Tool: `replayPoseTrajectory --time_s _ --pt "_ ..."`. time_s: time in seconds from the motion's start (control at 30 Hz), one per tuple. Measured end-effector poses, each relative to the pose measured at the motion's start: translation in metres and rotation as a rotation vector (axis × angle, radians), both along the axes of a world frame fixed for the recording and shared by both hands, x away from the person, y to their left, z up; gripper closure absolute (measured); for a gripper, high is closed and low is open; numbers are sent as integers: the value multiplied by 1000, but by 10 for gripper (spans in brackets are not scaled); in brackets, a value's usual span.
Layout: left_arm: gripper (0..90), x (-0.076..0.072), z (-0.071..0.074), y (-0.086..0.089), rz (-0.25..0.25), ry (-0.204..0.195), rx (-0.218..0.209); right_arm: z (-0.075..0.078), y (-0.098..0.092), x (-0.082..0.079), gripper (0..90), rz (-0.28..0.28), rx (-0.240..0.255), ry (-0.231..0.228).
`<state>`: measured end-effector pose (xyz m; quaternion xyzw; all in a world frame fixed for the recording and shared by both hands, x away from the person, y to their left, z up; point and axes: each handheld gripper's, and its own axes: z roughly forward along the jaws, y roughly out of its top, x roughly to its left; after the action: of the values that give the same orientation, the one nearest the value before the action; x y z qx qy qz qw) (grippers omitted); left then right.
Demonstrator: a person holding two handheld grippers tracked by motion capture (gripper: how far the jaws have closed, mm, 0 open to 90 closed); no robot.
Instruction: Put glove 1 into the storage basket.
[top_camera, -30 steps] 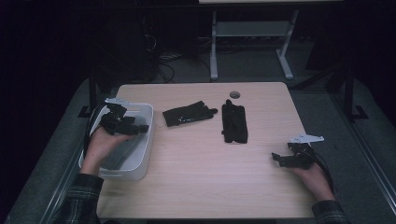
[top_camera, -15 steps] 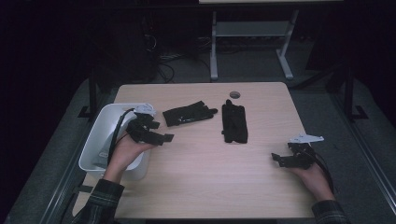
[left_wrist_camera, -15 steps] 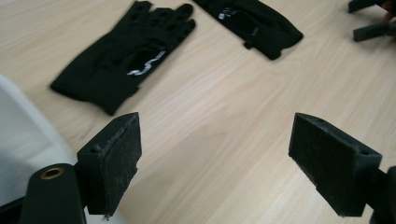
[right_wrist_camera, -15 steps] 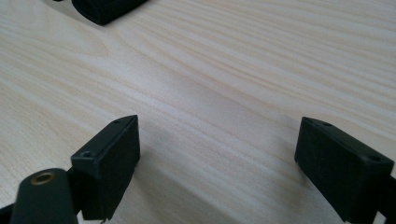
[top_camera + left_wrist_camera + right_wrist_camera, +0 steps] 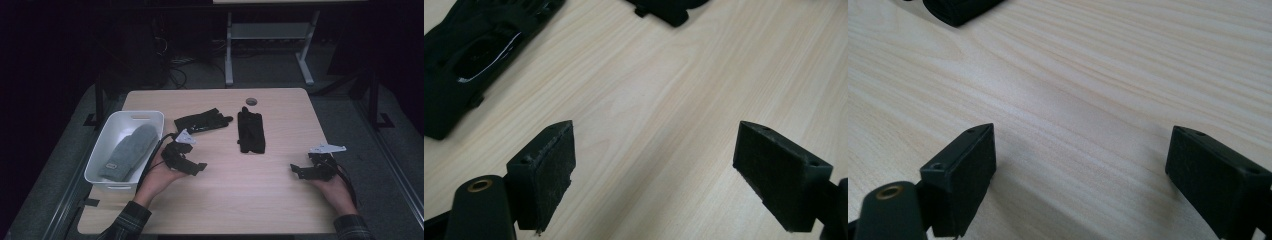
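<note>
hovering low over the bench (image 5: 280, 200), the left gripper (image 5: 198, 168) has its fingers (image 5: 549, 170) spread wide apart with nothing between them, only bare wood showing in the gap. it sits just beside the white bin (image 5: 150, 117), where 1 grey mitten (image 5: 127, 152) already lies, so the work in hand looks like gathering gloves into that bin. my guess is that the fingers are held open because the next pick is a black glove (image 5: 202, 121), which lies ahead of them and a little to the bin side. a 2nd black glove (image 5: 250, 131) lies flat farther off, between the 2 grippers and beyond both.

the right gripper (image 5: 299, 171) rests near the person's edge of the bench, well apart from every glove, its fingers (image 5: 960, 175) also wide apart and empty. it seems parked there to stay out of the way while the other hand works.

the high view gives the whole layout, bin, mitten and both gloves, but it is too dim to judge the gap between fingers. the left gripper view settles that, and shows the near glove (image 5: 474, 60) up close, with a pale edge at its cuff opening. the right gripper view shows the wood grain and a dark corner of something black (image 5: 960, 10) far ahead of its fingers; which glove it belongs to i cannot tell.
</note>
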<state>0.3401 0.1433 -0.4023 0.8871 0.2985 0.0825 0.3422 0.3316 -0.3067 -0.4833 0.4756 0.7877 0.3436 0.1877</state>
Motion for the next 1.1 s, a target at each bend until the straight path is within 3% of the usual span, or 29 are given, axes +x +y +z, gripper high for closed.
replayPoseTrajectory --time_s 0.2,0.3,0.4,0.57,0.67,0.7,0.77,0.83,0.93,1.03,1.1 --pt "164 -4 -19 -11 -22 33 3 0 0 0 126 -2 2 3" --pt "164 -5 -30 -15 -45 38 27 0 0 0 126 1 0 -2" --pt "164 -6 -40 -17 -30 22 42 0 1 0 127 -3 0 -2" --pt "164 -6 -52 -15 -41 37 49 0 2 -1 138 -1 1 -1" --pt "160 -7 -59 -15 -37 34 91 1 2 -1 162 10 -4 -2" --pt "146 -8 -61 -16 -34 11 113 2 3 -1 200 17 -12 -4" --pt "131 -9 -62 -14 -42 -6 99 5 5 -3 269 28 -13 1" --pt "129 -11 -65 -10 -48 -27 72 10 8 -2 355 45 -2 -1" --pt "125 -14 -72 -3 -58 -78 -5 18 15 -1 476 77 25 -5" --pt "124 -15 -76 0 -53 -99 -37 25 25 3 632 117 30 -20" --pt "125 -15 -75 0 -52 -99 -37 30 33 10 728 136 43 -14"
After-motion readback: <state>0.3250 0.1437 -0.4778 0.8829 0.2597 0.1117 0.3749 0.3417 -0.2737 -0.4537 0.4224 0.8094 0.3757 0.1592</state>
